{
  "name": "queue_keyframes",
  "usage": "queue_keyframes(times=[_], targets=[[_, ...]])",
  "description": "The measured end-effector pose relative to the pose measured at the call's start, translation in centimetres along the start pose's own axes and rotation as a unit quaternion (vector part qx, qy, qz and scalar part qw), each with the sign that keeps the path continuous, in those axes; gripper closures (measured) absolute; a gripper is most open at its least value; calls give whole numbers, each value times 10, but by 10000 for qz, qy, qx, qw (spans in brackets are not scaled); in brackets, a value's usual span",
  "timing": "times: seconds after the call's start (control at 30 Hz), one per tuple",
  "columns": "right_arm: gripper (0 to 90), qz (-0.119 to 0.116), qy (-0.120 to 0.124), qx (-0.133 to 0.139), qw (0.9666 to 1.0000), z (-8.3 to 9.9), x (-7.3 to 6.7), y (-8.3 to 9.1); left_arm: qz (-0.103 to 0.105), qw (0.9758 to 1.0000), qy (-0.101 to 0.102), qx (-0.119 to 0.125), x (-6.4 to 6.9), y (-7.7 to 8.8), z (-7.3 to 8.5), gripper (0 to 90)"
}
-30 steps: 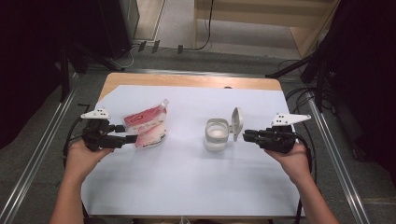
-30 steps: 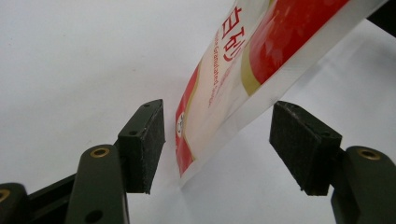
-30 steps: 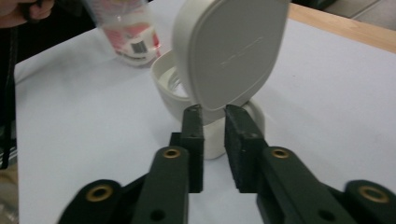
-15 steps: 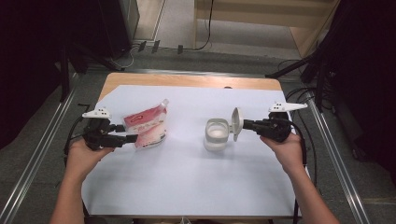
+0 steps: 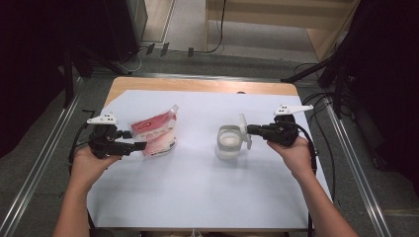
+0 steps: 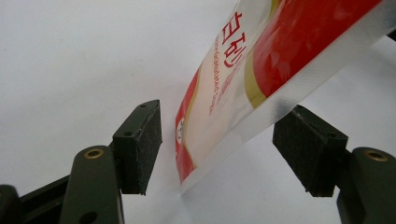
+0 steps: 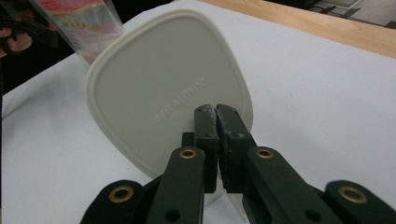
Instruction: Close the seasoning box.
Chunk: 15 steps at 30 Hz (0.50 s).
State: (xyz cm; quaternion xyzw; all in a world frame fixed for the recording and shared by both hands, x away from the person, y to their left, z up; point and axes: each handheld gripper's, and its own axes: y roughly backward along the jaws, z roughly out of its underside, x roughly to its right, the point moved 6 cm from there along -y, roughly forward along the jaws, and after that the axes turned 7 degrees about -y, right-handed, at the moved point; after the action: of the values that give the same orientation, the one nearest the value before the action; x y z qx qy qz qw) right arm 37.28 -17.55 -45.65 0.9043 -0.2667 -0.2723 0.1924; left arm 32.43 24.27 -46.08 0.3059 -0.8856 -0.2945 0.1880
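Worktop (image 5: 197,86): wooden top, mostly covered by a white sheet (image 5: 197,197); both forearms enter from the near edge.

Pouch (image 5: 157,133): red-and-white printed bag with a clear sealed edge, standing tilted on the sheet at the left side. In the left gripper view its lower sealed edge (image 6: 243,126) runs between the two jaws, close to the right-hand pad; whether it touches that pad cannot be told, and a clear gap stands at the left-hand pad.

Container (image 5: 229,143): small white tub, open, resting on the sheet right of centre, well apart from the pouch.

Lid (image 5: 243,131): off-white, rounded-square, standing upright on edge at the container's right rim. The right gripper view shows its broad face (image 7: 163,88) with faint raised lettering, directly ahead of the jaws.

Left claw (image 5: 140,146): held level at the pouch's left side, jaws apart and just now widening slightly, the pouch edge between them but not pinched.

Right claw (image 5: 249,130): held level, pointing left, jaws pressed together with their tips at the lid's face (image 7: 216,114); contact with the lid cannot be confirmed.
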Motion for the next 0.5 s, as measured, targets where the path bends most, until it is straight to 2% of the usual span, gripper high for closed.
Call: queue_keyframes(times=[0.2,0.4,0.5], targets=[[864,-61,56,-14,10000,-2,-6,-8,-19,10000,28,-30,-1,-1,1,339],[723,64,212,63,9997,-3,-6,-4,-30,10000,-5,-41,-1,-1,2,335],[674,120,205,118,9996,-2,-3,2,-63,10000,5,-69,-1,-2,2,334]])
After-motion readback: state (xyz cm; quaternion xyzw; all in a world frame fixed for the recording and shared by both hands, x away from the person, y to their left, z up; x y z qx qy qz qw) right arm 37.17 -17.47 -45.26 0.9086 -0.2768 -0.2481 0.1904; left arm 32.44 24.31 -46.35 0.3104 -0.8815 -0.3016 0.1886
